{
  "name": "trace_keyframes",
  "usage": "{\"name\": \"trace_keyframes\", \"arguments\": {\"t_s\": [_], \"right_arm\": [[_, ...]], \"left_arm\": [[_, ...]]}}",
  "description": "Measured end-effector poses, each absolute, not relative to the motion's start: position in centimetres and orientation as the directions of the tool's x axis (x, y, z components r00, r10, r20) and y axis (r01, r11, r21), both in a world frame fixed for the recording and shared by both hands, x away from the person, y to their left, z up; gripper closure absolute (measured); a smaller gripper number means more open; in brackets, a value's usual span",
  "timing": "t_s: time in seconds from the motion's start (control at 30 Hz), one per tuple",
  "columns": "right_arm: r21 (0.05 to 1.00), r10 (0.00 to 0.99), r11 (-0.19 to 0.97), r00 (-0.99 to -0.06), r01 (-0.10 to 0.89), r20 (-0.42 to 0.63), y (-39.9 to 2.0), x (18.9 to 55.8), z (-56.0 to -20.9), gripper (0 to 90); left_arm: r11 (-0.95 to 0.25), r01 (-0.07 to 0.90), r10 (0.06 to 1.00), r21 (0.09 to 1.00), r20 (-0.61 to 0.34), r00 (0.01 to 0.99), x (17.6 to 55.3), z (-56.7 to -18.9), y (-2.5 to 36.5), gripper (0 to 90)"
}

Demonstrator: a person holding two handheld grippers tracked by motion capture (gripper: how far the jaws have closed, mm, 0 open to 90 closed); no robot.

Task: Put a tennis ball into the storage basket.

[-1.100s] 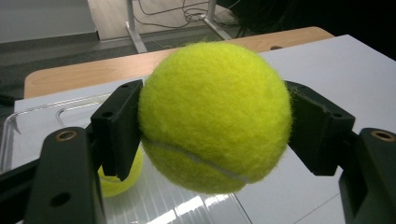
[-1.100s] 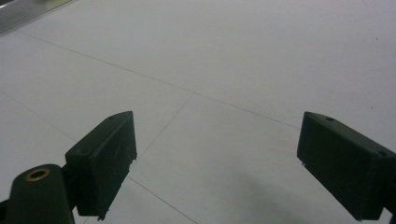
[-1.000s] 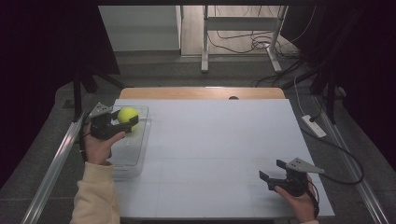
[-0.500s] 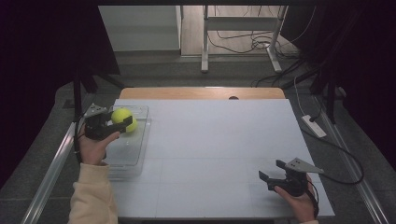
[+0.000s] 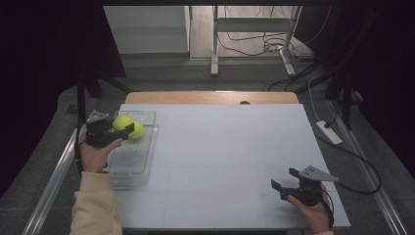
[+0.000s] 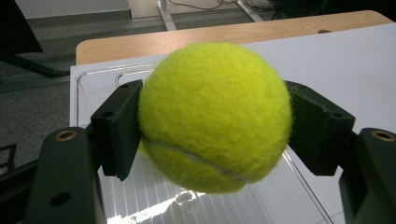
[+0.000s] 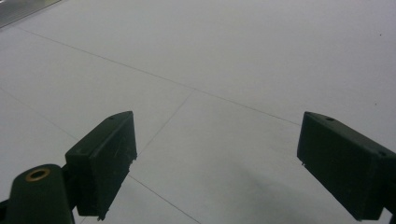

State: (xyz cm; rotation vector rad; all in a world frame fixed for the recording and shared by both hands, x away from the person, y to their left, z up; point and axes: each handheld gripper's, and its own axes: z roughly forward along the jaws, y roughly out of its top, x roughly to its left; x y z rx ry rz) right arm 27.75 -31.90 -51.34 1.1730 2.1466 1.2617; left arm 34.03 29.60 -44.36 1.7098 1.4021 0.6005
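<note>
Dark curtains flank the room on both sides; beyond the far edge of the bench (image 5: pixel 220 147) lie a grey floor, a metal frame's legs (image 5: pixel 214 49) and loose cables (image 5: pixel 254 44). A white sheet covers the bench, leaving a wooden strip (image 5: pixel 210 97) bare along the far edge.

Left tool (image 5: pixel 128 128): held in the person's left hand (image 5: pixel 95 152), cream sleeve (image 5: pixel 93 205) below it. Its jaws are clamped on a yellow-green ball (image 6: pixel 215 116), one pad pressing each side, as the left gripper view shows. The ball hangs clear above a clear plastic tray (image 5: pixel 128 164), whose ribbed floor lies directly under the tool. In the high view a second ball (image 5: pixel 137 129) sits just beyond the tool's tips, touching or nearly touching the held one; which it is cannot be told. The tray's far wall lies ahead of the tool; nothing stands between the held ball and the tray floor.

Right tool (image 5: pixel 284 178): held in the person's right hand (image 5: pixel 313 210) near the bench's near right corner, well apart from the left tool and tray. Its jaws stand wide apart with nothing between them; in the right gripper view only bare white sheet with faint seams lies ahead of them. Its cable (image 5: pixel 362 171) trails off to its right, towards a white power strip (image 5: pixel 329 132) on the floor beside the bench.
</note>
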Motion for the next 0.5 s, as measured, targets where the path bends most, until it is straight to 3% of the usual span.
{"name": "trace_keyframes", "arguments": {"t_s": [0.5], "right_arm": [[0.848, 0.811, 0.25, -0.58, 0.468, 0.081, -31.82, 27.77, -51.44, 11.6]], "left_arm": [[-0.059, 0.611, 0.963, 0.789, -0.116, 0.242, 34.36, -45.13, 29.95, 27.0]]}}
